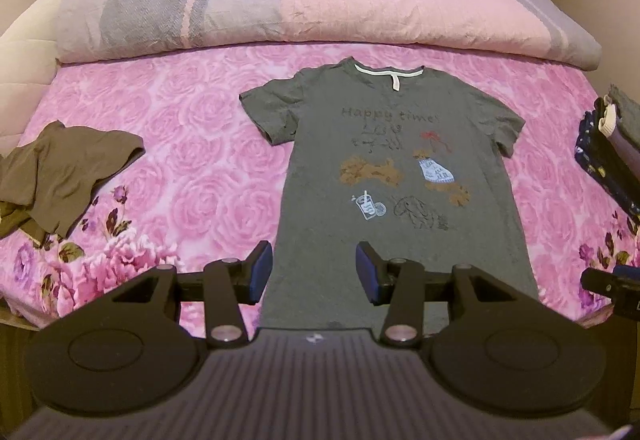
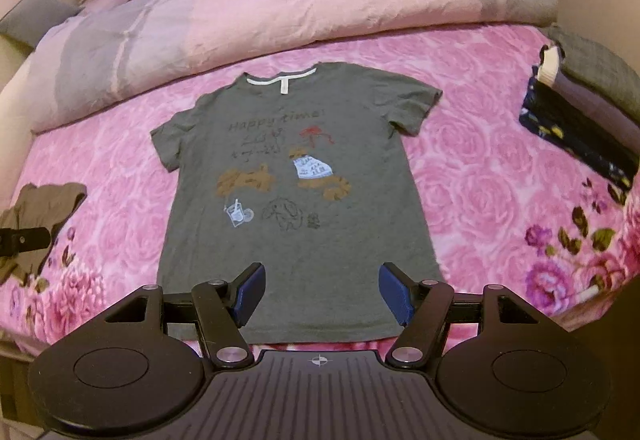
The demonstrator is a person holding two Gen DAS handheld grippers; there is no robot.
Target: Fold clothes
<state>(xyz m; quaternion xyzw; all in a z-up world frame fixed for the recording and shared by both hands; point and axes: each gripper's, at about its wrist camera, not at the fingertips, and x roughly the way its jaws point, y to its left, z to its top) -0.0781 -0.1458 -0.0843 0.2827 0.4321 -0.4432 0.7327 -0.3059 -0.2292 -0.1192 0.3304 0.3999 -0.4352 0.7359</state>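
The left gripper (image 1: 314, 272) hangs above the hem end of the grey T-shirt (image 1: 400, 176), its blue-padded fingers (image 1: 258, 272) spread apart with nothing between them. The right gripper (image 2: 320, 294) hovers beside it over the same hem, jaws likewise parted and empty; neither one is touching the cloth. From the right wrist view a black part of the left gripper shows at the far left edge, and from the left wrist view a bit of the right one shows at the far right edge.

The T-shirt lies flat and face up in the middle of the bed (image 1: 192, 168), spread out on a pink rose-patterned sheet, both short sleeves out to the sides. Its white-trimmed collar points toward a rolled pink and grey duvet (image 1: 280, 0) that lies across the far side of the bed. The print reads "Happy time!" above small drawings of brown dogs, a drink cup, a rabbit and a red bow.

A crumpled brown garment (image 1: 60, 176) sits on the sheet well apart to the left. On the right edge rests a stack of folded clothes (image 2: 580, 120), dark navy floral fabric under grey.
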